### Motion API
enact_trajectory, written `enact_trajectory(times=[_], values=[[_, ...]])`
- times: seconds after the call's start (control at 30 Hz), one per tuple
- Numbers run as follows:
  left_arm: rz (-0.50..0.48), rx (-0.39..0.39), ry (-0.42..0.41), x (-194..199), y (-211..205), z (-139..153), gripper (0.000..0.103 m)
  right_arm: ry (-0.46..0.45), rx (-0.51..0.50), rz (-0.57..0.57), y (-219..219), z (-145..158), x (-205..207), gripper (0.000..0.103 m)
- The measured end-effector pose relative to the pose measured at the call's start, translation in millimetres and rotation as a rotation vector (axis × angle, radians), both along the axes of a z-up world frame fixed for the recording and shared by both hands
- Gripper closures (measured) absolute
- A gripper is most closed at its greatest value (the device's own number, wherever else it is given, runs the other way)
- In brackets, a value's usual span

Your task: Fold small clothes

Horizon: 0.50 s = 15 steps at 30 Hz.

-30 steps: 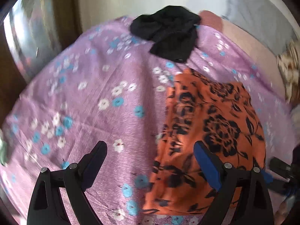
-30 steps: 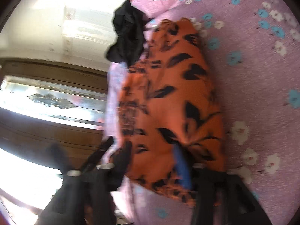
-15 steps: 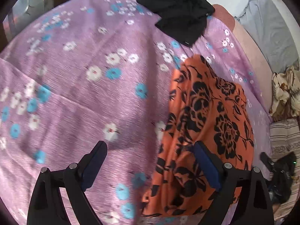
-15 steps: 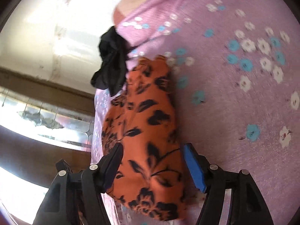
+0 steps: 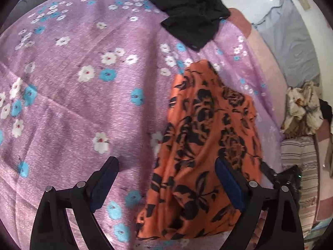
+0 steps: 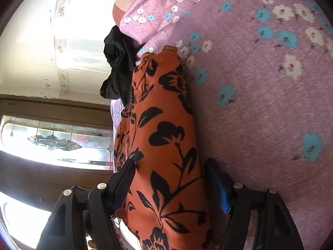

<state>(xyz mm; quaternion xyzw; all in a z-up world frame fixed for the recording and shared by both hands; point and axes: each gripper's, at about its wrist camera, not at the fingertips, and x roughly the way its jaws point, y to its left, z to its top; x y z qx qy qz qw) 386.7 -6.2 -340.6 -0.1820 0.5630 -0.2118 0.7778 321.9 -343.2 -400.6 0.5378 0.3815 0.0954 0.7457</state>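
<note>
An orange cloth with black flowers (image 5: 204, 141) lies in a long folded strip on the bed, over a purple bedspread (image 5: 83, 104) dotted with white and blue blossoms. A crumpled black garment (image 5: 189, 14) sits just beyond its far end, near the edge of the bedspread. The left tongs (image 5: 166, 179) hang spread wide above the near end of the cloth, one finger over bare bedspread and the other over the orange fabric, gripping nothing. The right tongs (image 6: 170, 177) are also spread, with the orange cloth (image 6: 164, 145) running between the two fingers; whether the fingers touch it I cannot tell. Only the left view takes in the room beyond the bed: a grey sheet (image 5: 291, 48), a heap of pale cloth (image 5: 301, 108) and a striped cushion (image 5: 299, 162). Only the right view shows a wooden door with patterned glass (image 6: 56, 141).
</note>
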Motion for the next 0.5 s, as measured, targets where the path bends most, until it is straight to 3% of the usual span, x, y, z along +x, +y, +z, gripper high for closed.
enact_trajectory(times=[0.27,0.5], values=[[-0.034,0.042,-0.009,1.2,-19.7,-6.6,0.009,-0.010,0.003,0.011,7.5,1.9,1.3,0.031],[-0.100,0.016,-0.013,-3.1,-41.8,-7.3,0.010,-0.027,-0.020,0.015,8.5,4.5,-3.2,0.030]])
